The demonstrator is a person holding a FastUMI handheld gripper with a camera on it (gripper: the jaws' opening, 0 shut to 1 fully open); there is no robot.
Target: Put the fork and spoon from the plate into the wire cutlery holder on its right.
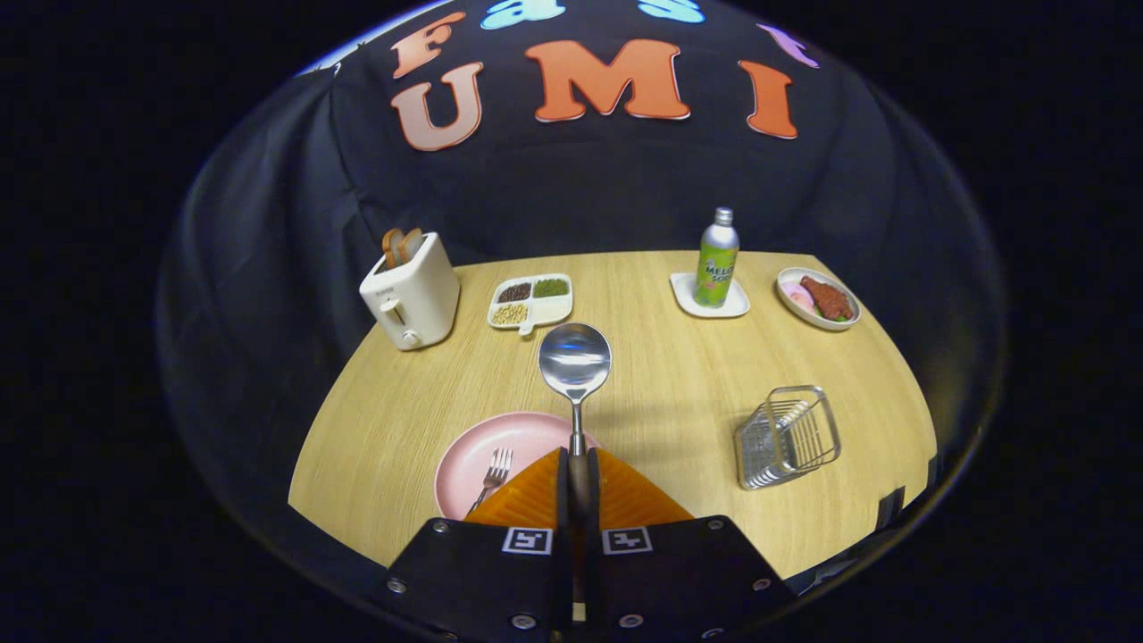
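Status: first of two transfers in progress.

Tool state: the gripper is closed to a narrow gap, with both fingers pressing on the handle of the spoon. The spoon points straight ahead from the fingertips, bowl forward, and appears lifted clear of the table.

Remaining cutlery: the fork lies on the pink plate, near the table's near edge, just left of the fingers. It has not been moved.

Destination: the wire cutlery holder stands to the right of the plate, towards the table's right edge, well apart from the spoon. No cutlery can be seen in it.

Work left, as judged from this position: carry the spoon right, place it in the holder, release, then collect the fork and repeat.

Other items along the far edge: a toaster, a divided tray, a bottle on a coaster, and a food dish. None lies between spoon and holder.
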